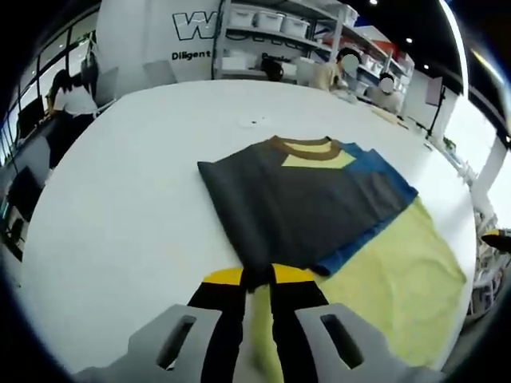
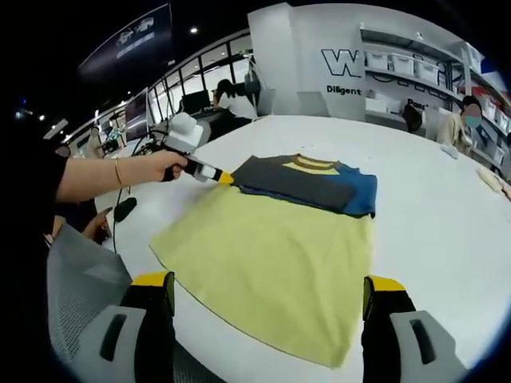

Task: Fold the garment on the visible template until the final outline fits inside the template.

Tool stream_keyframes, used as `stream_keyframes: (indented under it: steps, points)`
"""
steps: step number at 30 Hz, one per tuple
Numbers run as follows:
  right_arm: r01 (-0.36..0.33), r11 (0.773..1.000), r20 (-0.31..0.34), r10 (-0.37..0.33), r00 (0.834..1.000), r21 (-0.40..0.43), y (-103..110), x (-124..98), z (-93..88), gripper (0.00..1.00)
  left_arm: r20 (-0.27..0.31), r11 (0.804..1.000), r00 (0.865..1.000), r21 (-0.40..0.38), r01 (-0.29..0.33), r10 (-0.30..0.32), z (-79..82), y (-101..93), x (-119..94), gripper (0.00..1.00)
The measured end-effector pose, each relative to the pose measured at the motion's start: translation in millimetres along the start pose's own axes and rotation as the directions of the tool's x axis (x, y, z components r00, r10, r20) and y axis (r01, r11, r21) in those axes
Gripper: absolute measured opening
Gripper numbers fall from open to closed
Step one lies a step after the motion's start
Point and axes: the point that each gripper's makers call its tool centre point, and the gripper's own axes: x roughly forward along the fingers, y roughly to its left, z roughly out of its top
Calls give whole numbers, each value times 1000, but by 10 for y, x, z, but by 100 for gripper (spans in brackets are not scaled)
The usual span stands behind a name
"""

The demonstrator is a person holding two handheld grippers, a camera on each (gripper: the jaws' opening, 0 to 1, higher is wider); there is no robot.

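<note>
Left gripper (image 1: 257,281) pinches the shirt's (image 1: 307,199) dark folded edge; the shirt lies on the white table (image 1: 128,199), yellow half spread flat. Right gripper (image 2: 267,299) hovers wide apart, holding nothing.

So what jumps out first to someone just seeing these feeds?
The garment, dark grey and blue with a brown collar, lies folded across the far end of the yellow template on the white table. The left gripper is shut on the garment's near edge. The right gripper hangs open over the template's near edge.
</note>
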Motion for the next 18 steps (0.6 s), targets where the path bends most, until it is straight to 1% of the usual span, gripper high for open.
stream_keyframes:
  steps: [4,7,11,13,14,18]
  points:
    - [-2,1000,1,2,1000,1,3,-1,1,97,-1,1000,1000,4,-2,2,-10,6,-11,5]
    - [-3,1000,0,3,1000,-2,5,-3,1,97,1,999,1000,31,-6,6,-4,16,-16,2]
    - [-7,1000,1,7,1000,-4,16,-2,3,97,-4,998,1000,66,0,1,1,16,-14,1]
    - [-8,1000,-1,8,1000,-3,20,-2,1,98,-21,991,1000,129,-20,23,6,68,-27,0]
    - [-8,1000,-1,8,1000,-3,19,-3,1,98,-28,989,999,148,-22,26,7,74,-30,0]
    - [-7,1000,2,7,1000,-2,15,-13,12,98,-33,992,999,127,-10,15,18,108,-29,0]
